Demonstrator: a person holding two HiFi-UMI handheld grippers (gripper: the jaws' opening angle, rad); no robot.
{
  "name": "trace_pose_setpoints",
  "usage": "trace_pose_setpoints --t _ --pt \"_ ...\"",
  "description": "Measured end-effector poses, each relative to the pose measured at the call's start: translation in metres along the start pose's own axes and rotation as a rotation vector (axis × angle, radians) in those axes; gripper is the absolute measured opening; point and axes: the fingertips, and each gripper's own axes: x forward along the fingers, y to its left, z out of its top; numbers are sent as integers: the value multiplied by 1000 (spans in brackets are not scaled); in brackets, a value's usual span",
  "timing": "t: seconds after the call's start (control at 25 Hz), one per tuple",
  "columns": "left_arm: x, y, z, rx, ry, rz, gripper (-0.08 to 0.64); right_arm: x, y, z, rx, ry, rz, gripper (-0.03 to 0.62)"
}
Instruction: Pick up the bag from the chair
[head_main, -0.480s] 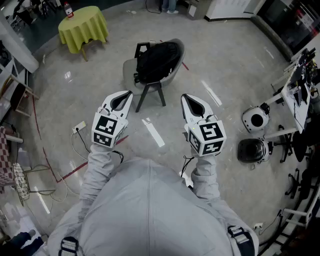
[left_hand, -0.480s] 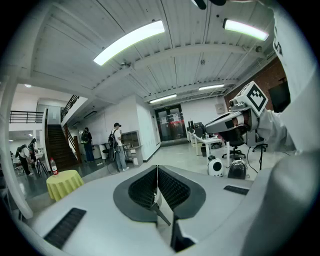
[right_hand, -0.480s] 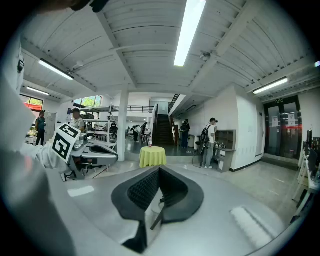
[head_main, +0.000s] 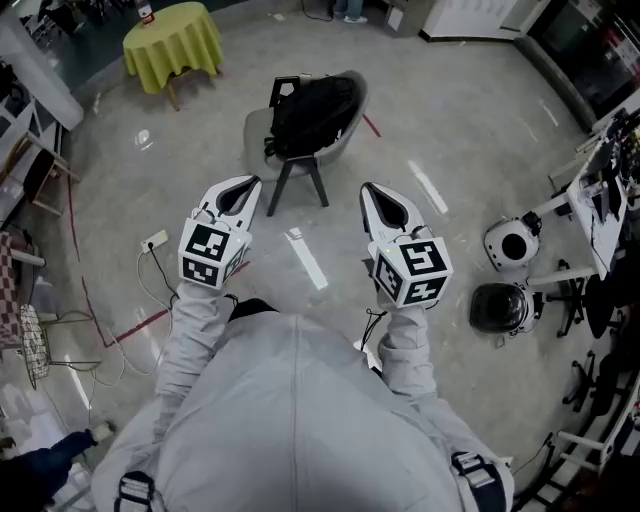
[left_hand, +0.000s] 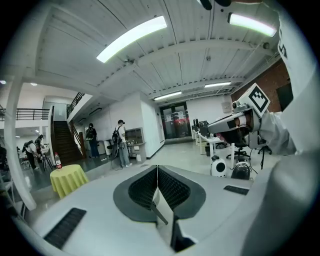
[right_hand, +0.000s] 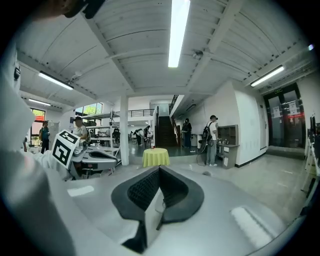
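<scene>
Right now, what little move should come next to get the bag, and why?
Probably a step forward toward the chair. The bag sits on its seat, well ahead of both hands, and nothing touches it yet. The left gripper and right gripper are both closed and empty, so they would likely need opening once closer.

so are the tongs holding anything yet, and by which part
Nothing is held. The left tongs and right tongs are both shut and empty; the bag lies untouched on the chair ahead of them.
</scene>
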Motion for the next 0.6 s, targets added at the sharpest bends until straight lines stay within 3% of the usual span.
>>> trace_pose_setpoints --t 0.32,0.6 --pt "18 -5 -12 -31 54 33 9 12 -22 -18 48 55 39 10" --pt "67 34 -25 -51 63 28 9 68 -44 -28 47 85 56 11"
